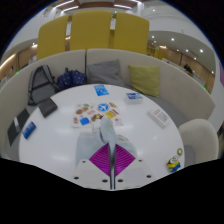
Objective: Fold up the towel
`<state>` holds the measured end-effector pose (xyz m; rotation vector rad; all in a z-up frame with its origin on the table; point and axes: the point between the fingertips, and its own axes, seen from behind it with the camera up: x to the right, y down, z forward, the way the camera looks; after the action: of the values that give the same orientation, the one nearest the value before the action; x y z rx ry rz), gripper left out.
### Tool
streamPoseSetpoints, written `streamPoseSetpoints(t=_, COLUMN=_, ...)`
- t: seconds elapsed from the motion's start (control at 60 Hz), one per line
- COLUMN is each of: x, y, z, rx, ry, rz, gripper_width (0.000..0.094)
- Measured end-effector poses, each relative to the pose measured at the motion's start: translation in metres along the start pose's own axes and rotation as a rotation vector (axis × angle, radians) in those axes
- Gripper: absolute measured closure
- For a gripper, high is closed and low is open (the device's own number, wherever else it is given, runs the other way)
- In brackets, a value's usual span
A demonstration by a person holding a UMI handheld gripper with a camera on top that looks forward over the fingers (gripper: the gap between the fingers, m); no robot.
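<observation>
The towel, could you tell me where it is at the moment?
In the gripper view, the towel hangs pinched between the gripper fingers, above the round white table.

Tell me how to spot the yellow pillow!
Find the round white table, then look beyond it to the curved gray sofa wrapping around its far side. The yellow pillow leans on the sofa's backrest, right beside a gray pillow; it is the only bright yellow cushion there.

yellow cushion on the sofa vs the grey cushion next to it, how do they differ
The yellow cushion is bright and leans tilted at the sofa's end; the grey cushion is dull and sits squarer, nearer the middle. The yellow one looks slightly smaller. Both rest against the sofa back, beyond the white table.
</observation>
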<state>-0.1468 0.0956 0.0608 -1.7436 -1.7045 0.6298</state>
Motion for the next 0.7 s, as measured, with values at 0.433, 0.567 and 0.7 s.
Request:
streamPoseSetpoints(t=0.433, x=0.054, y=0.012, z=-0.063, rx=-0.001, ry=0.085, rz=-0.025, gripper_width=0.0069)
streamPoseSetpoints(t=0.567, x=0.039, y=0.000, z=-0.178, rx=0.024, ry=0.058, rz=0.019, gripper_width=0.0068)
streamPoseSetpoints(t=0.7, x=0.020, y=0.009, z=-0.296, rx=0.051, ry=0.059, rz=0.037, gripper_width=0.0069)
